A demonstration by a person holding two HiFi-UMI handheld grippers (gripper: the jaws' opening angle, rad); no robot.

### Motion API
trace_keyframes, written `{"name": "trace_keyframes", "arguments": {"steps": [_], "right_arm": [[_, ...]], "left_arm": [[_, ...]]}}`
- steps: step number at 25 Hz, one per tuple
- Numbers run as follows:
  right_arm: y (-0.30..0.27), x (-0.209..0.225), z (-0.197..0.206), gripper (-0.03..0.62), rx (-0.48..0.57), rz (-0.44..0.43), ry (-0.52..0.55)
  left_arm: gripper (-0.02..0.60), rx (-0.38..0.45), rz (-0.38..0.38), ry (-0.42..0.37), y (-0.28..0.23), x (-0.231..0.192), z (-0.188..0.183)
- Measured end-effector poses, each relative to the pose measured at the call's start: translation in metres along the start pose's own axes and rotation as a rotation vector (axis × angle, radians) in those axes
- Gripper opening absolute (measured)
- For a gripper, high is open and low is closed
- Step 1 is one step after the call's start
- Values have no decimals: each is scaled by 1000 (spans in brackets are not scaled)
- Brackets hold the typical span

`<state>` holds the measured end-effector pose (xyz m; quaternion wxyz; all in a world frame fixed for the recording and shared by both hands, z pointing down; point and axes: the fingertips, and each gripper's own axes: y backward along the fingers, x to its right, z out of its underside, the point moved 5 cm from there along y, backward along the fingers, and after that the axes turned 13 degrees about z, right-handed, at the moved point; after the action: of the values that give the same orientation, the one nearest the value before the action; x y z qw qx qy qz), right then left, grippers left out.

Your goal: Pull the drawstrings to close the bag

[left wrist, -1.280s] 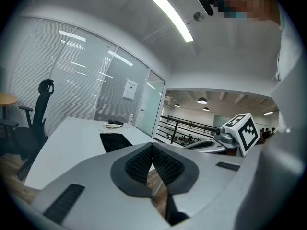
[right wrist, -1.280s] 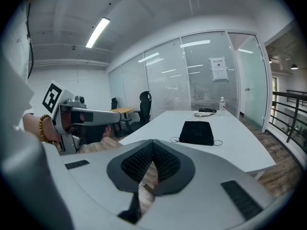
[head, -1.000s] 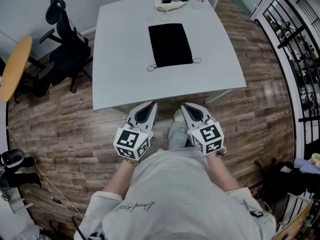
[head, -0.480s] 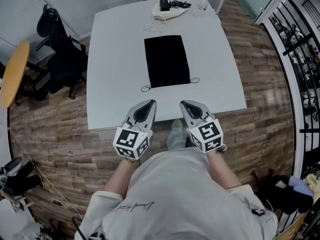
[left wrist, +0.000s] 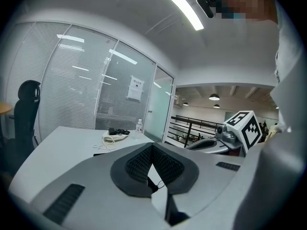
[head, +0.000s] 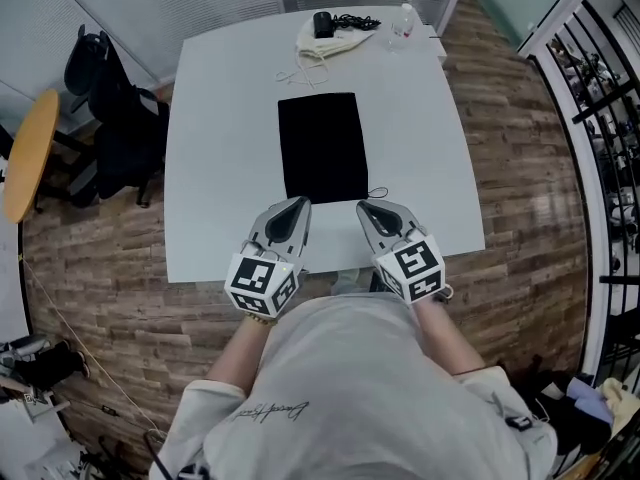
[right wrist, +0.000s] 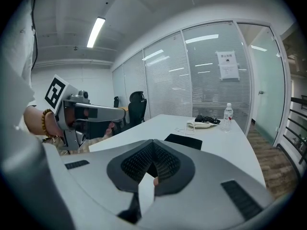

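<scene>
Two closed, empty pairs of jaws, left gripper (head: 296,206) and right gripper (head: 366,208), just before black bag (head: 322,146).

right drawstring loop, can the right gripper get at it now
Probably yes: the right gripper sits just short of the loop at the bag's near corner, with nothing between. It is shut, so it must open first.
</scene>
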<state>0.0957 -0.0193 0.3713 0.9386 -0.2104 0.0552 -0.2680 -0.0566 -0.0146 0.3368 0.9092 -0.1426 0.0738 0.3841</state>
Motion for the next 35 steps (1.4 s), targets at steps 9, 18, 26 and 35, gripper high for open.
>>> {"name": "trace_keyframes", "arguments": {"steps": [9, 18, 26, 35], "right_arm": [[-12, 31, -1, 22, -25, 14, 3], [-31, 19, -11, 23, -31, 36, -16], [-48, 14, -16, 23, -44, 69, -23], [-50, 21, 8, 22, -108, 108, -19]], "left_arm": [[11, -17, -10, 1, -25, -15, -2], [11, -50, 32, -3, -24, -38, -7], [11, -67, 57, 1, -21, -60, -8], [11, -122, 65, 27, -19, -76, 13]]}}
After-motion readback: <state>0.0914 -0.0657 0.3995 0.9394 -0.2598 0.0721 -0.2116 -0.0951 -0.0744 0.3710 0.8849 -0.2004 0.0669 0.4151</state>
